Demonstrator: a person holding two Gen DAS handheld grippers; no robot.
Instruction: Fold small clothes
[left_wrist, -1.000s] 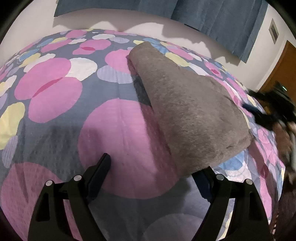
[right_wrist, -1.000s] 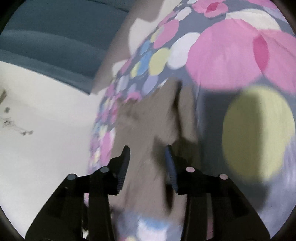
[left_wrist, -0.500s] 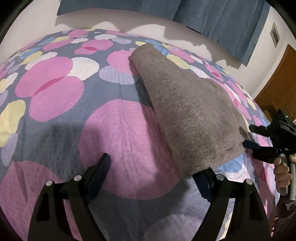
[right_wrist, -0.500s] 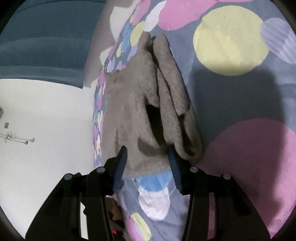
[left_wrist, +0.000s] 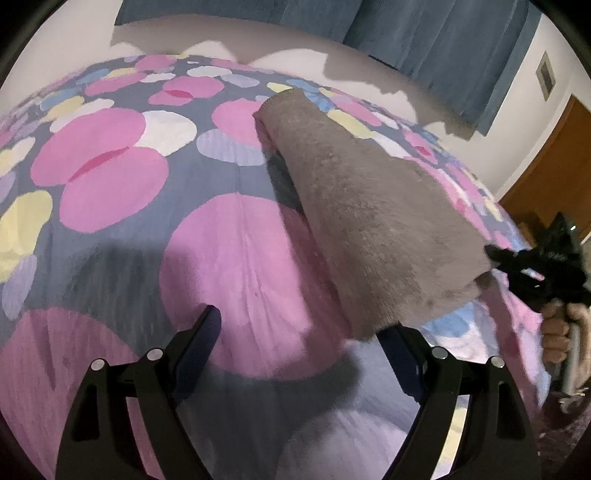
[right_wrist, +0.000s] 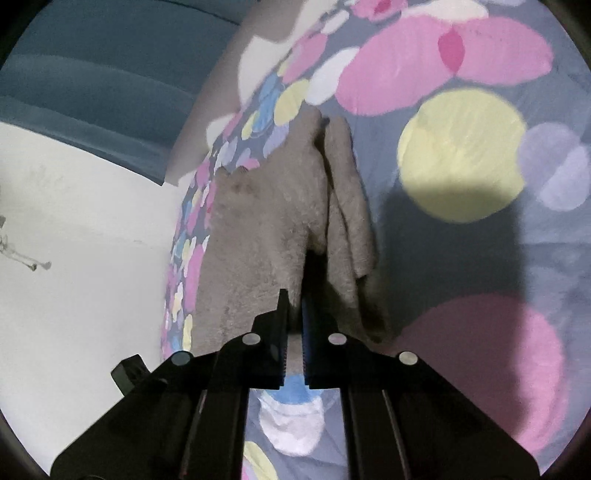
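A grey fuzzy cloth (left_wrist: 369, 206) lies folded lengthwise on the dotted bedspread (left_wrist: 110, 184), running from the far middle to the near right. My left gripper (left_wrist: 301, 325) hovers open over the spread, and the cloth's near corner sits just by its right finger. In the left wrist view my right gripper (left_wrist: 495, 254) bites the cloth's right corner, with a hand (left_wrist: 554, 332) on its handle. Seen from the right wrist, the right gripper (right_wrist: 295, 306) is shut on the near edge of the cloth (right_wrist: 258, 229), whose layers gape a little ahead of the jaws.
Blue curtains (left_wrist: 424, 44) hang on the far wall behind the bed. A wooden door (left_wrist: 554, 166) stands at the right. The bed's edge drops off beside the cloth (right_wrist: 177, 295), next to a white wall (right_wrist: 74, 258).
My right gripper came in to the cloth's near corner and closed its jaws on the edge. My left gripper stayed open in the same spot.
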